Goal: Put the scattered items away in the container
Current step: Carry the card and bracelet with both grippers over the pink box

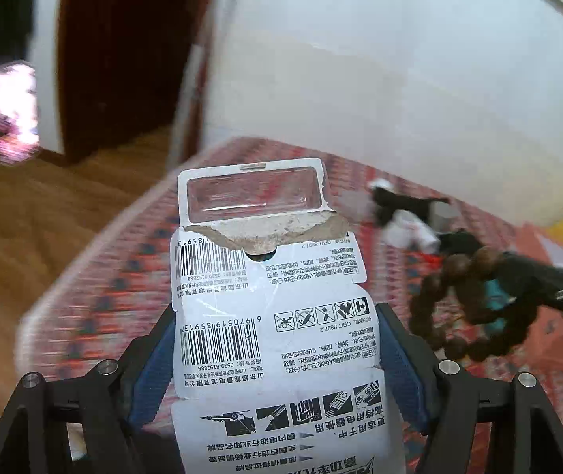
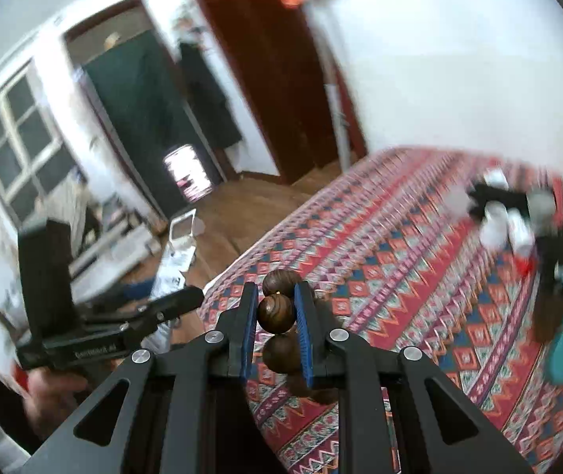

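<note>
no container in either view, so a blind drop likely. torn battery card (image 1: 269,316), centre frame, pinched edgewise by left gripper (image 1: 277,359): could buckle, slide out. wooden bead bracelet (image 2: 277,312), lower centre, clamped by right gripper (image 2: 276,339) on perhaps 1 bead: may swing loose.

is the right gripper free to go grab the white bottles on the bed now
Probably not: the right gripper is shut on the wooden bead bracelet, and the white bottles lie well ahead across the patterned bedspread.
</note>
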Motion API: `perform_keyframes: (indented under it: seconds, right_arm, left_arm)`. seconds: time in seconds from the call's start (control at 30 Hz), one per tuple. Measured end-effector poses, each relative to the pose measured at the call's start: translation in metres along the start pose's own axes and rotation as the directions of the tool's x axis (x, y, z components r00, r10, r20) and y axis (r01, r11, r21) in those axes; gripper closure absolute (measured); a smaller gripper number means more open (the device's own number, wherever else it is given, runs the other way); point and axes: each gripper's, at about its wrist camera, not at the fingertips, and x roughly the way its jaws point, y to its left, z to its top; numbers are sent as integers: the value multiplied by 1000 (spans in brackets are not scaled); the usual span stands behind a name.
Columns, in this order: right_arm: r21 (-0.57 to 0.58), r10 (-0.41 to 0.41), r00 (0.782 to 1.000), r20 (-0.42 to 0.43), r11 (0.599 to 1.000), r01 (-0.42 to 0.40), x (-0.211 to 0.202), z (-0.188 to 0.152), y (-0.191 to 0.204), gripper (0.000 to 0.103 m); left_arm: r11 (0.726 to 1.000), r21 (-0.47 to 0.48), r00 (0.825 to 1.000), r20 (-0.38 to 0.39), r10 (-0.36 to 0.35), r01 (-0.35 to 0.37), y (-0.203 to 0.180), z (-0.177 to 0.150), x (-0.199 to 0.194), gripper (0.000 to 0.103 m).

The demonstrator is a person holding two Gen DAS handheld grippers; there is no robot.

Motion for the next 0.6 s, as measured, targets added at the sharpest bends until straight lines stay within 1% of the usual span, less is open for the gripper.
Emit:
perform_keyframes:
  seconds: [0.03,0.13,0.3,0.47,0.6]
  right_arm:
    - [-44,1,1000,3,999,-1,-3,1,19,84]
    - [-138,-3,1000,29,990,7,-15,3,59,84]
    - [-218,29,996,86,976,-10,-37,7,108,84]
    - [-255,28,992,121,967,4,-57,7,133,83]
    - [-255,23,990,137,967,13,-72,5,139,84]
  left_arm:
    - [1000,10,999,19,26,-26,4,-2,-14,25]
    - [996,36,994,78,74,-77,7,-5,-42,25]
    - [995,47,988,136,77,-84,10,-5,-66,25]
    - [994,63,983,167,74,-85,10,-1,-75,25]
    - [994,71,983,171,68,-81,5,1,-70,25]
